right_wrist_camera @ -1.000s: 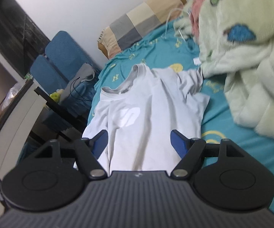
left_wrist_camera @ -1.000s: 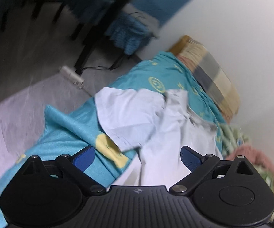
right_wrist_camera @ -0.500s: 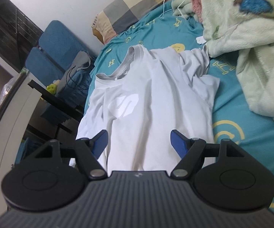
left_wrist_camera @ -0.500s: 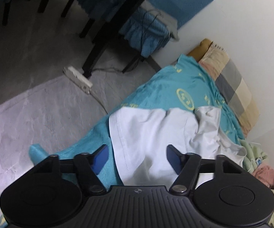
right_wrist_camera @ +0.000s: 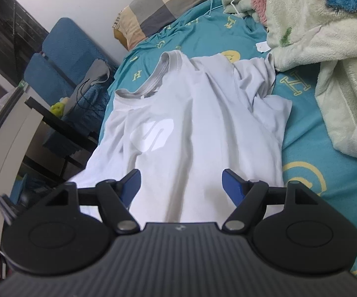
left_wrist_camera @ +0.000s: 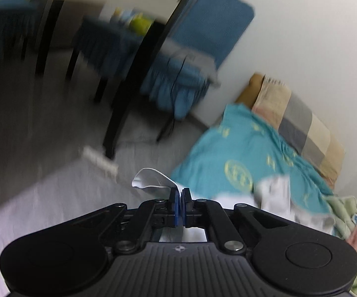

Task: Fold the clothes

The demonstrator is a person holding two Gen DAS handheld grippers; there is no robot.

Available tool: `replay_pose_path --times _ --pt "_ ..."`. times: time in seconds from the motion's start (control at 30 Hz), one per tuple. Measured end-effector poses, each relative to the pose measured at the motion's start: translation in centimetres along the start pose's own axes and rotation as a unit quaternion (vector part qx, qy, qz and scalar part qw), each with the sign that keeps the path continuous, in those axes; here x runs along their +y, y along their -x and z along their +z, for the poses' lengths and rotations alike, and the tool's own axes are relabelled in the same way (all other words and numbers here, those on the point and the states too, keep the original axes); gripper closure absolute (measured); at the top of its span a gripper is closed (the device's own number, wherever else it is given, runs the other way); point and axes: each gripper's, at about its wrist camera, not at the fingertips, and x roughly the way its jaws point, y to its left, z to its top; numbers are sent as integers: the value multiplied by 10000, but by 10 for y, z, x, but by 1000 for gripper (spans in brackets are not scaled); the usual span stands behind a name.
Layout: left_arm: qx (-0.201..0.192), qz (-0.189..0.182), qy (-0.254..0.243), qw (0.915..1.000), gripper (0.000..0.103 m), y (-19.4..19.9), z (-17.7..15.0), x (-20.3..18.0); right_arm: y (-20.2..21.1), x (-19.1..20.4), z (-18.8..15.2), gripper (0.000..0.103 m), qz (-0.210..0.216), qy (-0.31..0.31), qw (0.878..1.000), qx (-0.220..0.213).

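Note:
A white T-shirt (right_wrist_camera: 198,113) with a grey collar and a pale chest logo lies spread on a teal bedsheet (right_wrist_camera: 302,148), collar towards the pillow. My right gripper (right_wrist_camera: 181,182) hovers open over the shirt's lower part, nothing between its blue pads. In the left wrist view, my left gripper (left_wrist_camera: 180,195) is shut on the white T-shirt's edge (left_wrist_camera: 151,182), a fold of cloth sticking out past the pinched pads at the bed's side. The rest of the shirt (left_wrist_camera: 275,193) trails to the right over the sheet.
A checked pillow (right_wrist_camera: 163,5) lies at the bed's head. A fluffy green-and-cream blanket (right_wrist_camera: 327,37) is heaped on the right. Off the bed's left side stand a blue chair (left_wrist_camera: 210,29), a dark table (left_wrist_camera: 119,49) and a power strip (left_wrist_camera: 100,160) on the grey floor.
My left gripper slid left to the shirt's edge at the bed's side and closed on it. The right gripper dropped slightly closer to the shirt and stayed open.

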Motion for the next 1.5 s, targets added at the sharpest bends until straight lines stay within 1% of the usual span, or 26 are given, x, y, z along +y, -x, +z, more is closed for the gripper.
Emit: replay_pose_path --times 0.07,0.13,0.2,0.23,0.3,0.33,0.37,0.4,0.47,0.53,0.6,0.63,0.7,0.77,0.87,0.97,1.07,1.1,1.17,1.27,1.37,1.43,1.47,1.5 --pt "-209 325 -325 9987 100 -5 28 -11 -2 -2 3 29 -23 -53 10000 -19" --pt "-379 746 -547 9950 100 -19 50 -18 -5 -4 6 29 -45 -99 9999 -41" --pt "-343 1128 -735 9903 100 -39 62 -24 -9 -5 10 29 -77 -108 9999 -67" --pt "-254 1309 -838 9875 100 -51 63 -26 -11 -5 11 29 -109 -89 9999 -81" --pt "-44 1509 -909 9844 99 -71 58 -27 -15 -6 14 29 -197 -28 9997 -111" --pt "43 1445 -853 9858 99 -74 54 -23 -17 -6 14 29 -227 -6 9997 -121" --pt "131 1382 -798 9871 95 -77 49 -20 -19 -7 15 29 -245 15 9996 -129" --pt "222 1322 -744 9882 88 -80 45 -17 -21 -7 15 29 -265 41 9996 -128" --pt "481 1275 -653 9885 80 -72 36 -11 -24 -7 14 29 -282 55 9995 -88" --pt "742 1048 -588 9900 76 -49 23 -6 -25 -7 14 29 -237 39 9997 -59" --pt "991 839 -687 9891 61 -19 10 -5 -22 -4 14 29 -188 51 9998 -88" --pt "1119 816 -829 9869 56 0 1 -5 -19 -3 14 29 -172 66 9998 -119" --pt "1464 814 -1090 9798 53 37 -14 -11 -13 -2 13 29 -153 70 9997 -174" --pt "1849 674 -1233 9726 53 76 -36 -13 -6 -2 11 29 -153 45 9997 -209" --pt "2463 337 -1316 9596 52 132 -71 -16 5 -3 9 29 -162 19 9995 -272" --pt "3056 14 -1412 9416 52 178 -108 -29 17 -5 8 29 -139 -36 9993 -338" --pt "3601 -195 -1545 9198 52 208 -146 -46 28 -8 5 29 -124 -96 9991 -385" --pt "3746 -254 -1542 9139 52 215 -156 -51 31 -9 4 29 -122 -119 9991 -388" --pt "3906 -370 -1559 9065 52 229 -173 -59 35 -12 1 29 -113 -173 9991 -374" --pt "3965 -339 -1853 8985 52 237 -192 -76 40 -17 -3 29 -69 -266 9991 -337" --pt "3884 -184 -2039 8985 52 241 -205 -82 40 -21 -3 29 -45 -343 9989 -309" --pt "3892 -121 -2171 8951 60 242 -210 -84 39 -23 -3 29 -21 -367 9989 -299" --pt "3897 -93 -2226 8936 75 243 -212 -85 38 -23 -2 29 -22 -379 9989 -291" --pt "3916 -96 -2197 8935 88 246 -209 -83 38 -24 -2 29 -17 -399 9988 -281"
